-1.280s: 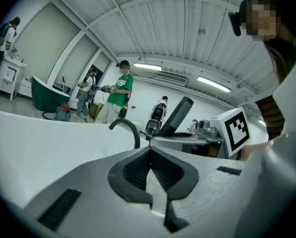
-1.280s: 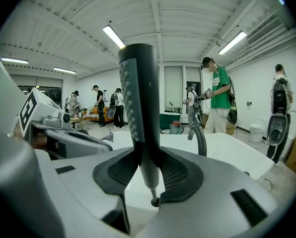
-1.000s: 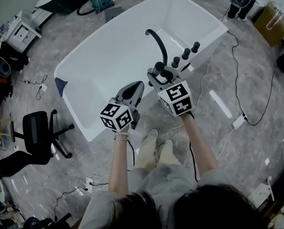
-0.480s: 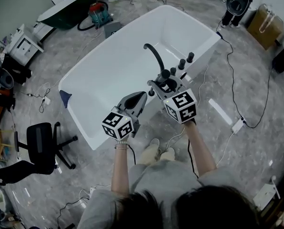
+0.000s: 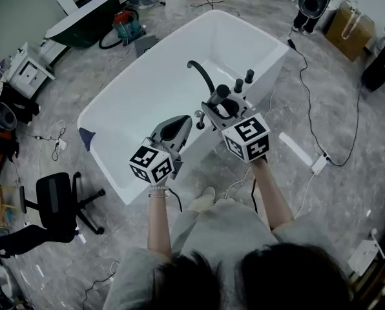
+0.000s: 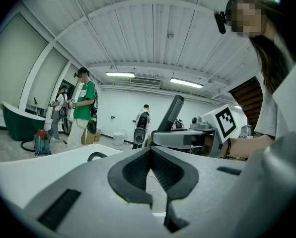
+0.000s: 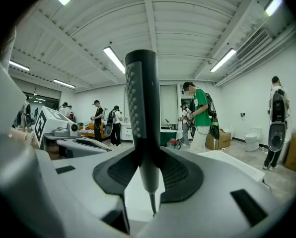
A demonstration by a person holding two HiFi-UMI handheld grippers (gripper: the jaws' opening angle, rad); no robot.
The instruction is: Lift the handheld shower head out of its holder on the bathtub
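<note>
Both grippers are hanging by the bathtub (image 5: 134, 102). Its black shower head (image 7: 140, 98) is sitting upright, clamped in the right gripper (image 7: 147, 170), while the left gripper (image 6: 149, 167) is riding pinched closed, empty.

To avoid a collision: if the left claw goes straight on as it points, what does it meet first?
Likely nothing close: the left claw aims over the white bathtub, just left of the black handheld shower head in the right claw. Depth unclear.
</note>
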